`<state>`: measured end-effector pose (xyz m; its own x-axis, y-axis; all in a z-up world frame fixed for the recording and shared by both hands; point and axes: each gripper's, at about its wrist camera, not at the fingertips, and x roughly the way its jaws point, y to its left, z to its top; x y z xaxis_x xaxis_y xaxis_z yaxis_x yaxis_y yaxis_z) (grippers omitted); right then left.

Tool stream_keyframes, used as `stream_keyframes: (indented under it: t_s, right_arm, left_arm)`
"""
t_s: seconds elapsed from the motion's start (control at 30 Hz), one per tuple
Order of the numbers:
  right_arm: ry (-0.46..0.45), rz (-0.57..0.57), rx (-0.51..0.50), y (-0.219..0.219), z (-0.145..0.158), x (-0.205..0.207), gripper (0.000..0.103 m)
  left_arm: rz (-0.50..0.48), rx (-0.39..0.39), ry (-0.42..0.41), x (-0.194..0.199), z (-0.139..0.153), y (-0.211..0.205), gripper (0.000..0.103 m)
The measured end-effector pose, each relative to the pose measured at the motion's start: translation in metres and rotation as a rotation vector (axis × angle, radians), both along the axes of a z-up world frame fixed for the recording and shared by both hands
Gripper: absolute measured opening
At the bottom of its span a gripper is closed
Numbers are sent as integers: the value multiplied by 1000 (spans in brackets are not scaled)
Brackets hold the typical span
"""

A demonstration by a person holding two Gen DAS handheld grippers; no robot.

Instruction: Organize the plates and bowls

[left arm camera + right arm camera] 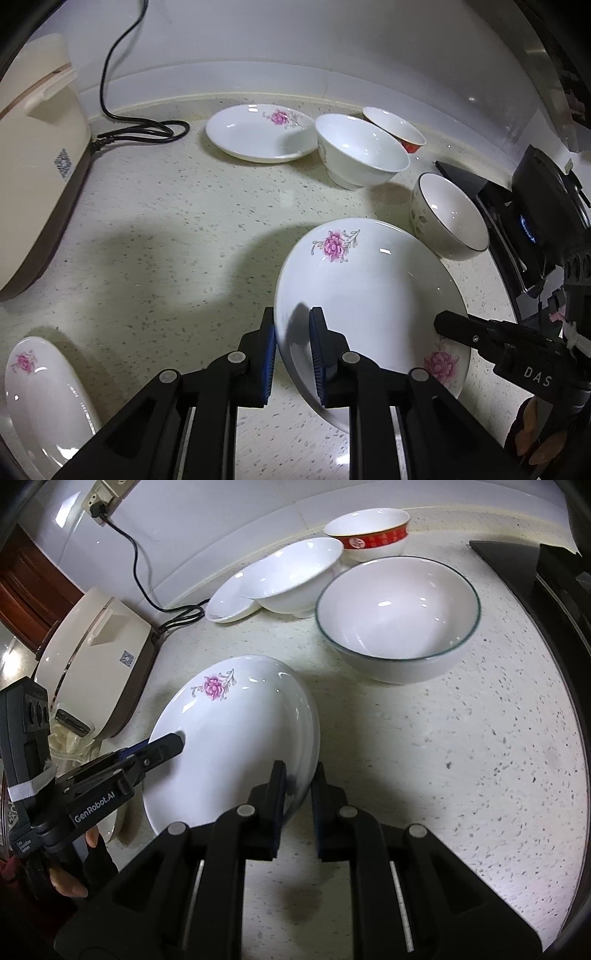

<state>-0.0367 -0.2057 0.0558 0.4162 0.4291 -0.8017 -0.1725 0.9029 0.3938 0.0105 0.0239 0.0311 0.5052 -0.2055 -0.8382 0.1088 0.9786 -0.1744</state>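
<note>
A white plate with pink flowers (369, 295) is held tilted above the counter by both grippers. My left gripper (292, 347) is shut on its left rim; it also shows in the right wrist view (162, 746). My right gripper (298, 794) is shut on the plate's (236, 738) right rim; it also shows in the left wrist view (454, 325). A second flowered plate (258, 133) lies at the back. A third (40, 398) lies at the front left. A white bowl (360, 151), a red bowl (395, 127) and a dark-rimmed bowl (397, 616) stand at the back right.
A cream rice cooker (37, 158) with a black power cord (147, 127) stands on the left of the speckled counter (166, 240). A black gas stove (535, 221) with a lit flame borders the counter on the right. The wall runs behind the dishes.
</note>
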Motion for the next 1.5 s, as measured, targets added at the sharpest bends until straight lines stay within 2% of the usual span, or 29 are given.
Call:
stream_keyframes:
  t_s: [1.1, 1.5]
  right_arm:
    - [-30, 219, 40, 96, 12, -4, 16]
    - [-30, 332, 40, 136, 13, -8, 16]
  left_arm:
    - [208, 10, -76, -58, 24, 88, 18]
    - [329, -10, -79, -82, 27, 123, 18]
